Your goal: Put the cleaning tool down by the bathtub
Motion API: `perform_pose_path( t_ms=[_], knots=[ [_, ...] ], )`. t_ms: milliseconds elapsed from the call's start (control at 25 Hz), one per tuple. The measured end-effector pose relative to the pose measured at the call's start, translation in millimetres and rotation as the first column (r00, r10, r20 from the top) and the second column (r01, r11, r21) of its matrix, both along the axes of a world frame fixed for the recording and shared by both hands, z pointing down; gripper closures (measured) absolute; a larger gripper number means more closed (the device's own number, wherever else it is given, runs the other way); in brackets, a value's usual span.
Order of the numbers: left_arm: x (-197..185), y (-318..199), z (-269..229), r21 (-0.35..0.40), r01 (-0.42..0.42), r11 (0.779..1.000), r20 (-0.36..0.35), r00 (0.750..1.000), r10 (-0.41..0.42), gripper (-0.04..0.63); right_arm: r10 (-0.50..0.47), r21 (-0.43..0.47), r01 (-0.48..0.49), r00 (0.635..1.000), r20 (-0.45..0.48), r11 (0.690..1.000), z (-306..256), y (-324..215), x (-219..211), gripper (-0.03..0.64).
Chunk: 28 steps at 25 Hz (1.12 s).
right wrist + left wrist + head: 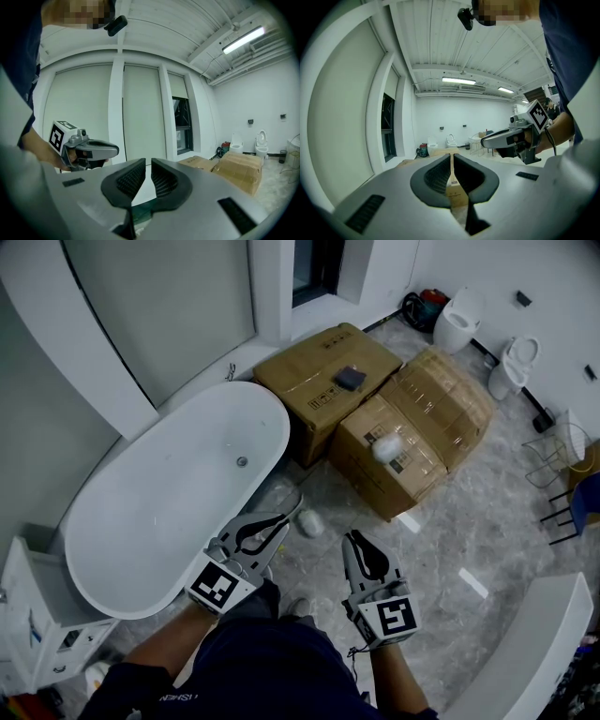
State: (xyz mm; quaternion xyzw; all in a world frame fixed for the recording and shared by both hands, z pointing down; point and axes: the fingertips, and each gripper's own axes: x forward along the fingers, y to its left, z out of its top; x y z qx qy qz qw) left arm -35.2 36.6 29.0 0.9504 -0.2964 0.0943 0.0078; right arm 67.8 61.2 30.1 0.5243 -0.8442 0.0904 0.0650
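The left gripper is hovering clenched, the right gripper slightly parted — both empty; seemingly the cleaning tool is lying beside the bathtub.

Bright, even light from ceiling lamps; faint shadows; gripper views fisheye-bent, dark vignetted corners, near foreground soft.

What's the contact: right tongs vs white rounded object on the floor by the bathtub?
Apart. Head view shows grey marble floor between the right tongs and the white rounded object; right gripper view shows nothing between the jaws.
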Motion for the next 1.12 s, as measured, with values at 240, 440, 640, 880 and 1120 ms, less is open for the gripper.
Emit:
perform_pose_path(
  t_ms=[240,440,640,880,1120],
  knots=[
    [-1,4,2,-0.008,0.004,1.0,-0.004,1.0,-0.004,0.551,0.01,0.008,-0.01,1.0,-0.003,1.0,-2,3,2,0.596],
    [1,5,2,0.005,-0.007,1.0,0.008,1.0,0.007,0.551,0.01,0.009,-0.01,1.0,-0.007,1.0,-1,5,4,0.609],
    [2,6,0,0.006,-0.013,1.0,0.007,1.0,0.013,0.551,0.003,0.005,-0.003,1.0,-0.007,1.0,-3,5,3,0.612],
    [0,10,4,0.007,-0.019,1.0,0.021,1.0,0.019,0.551,-0.006,-0.007,0.006,1.0,-0.007,1.0,0,11,-1,0.612],
    [0,12,7,-0.001,-0.013,1.0,0.015,1.0,0.013,0.551,-0.004,-0.027,0.004,1.0,-0.007,1.0,9,13,2,0.612]
  ],
)
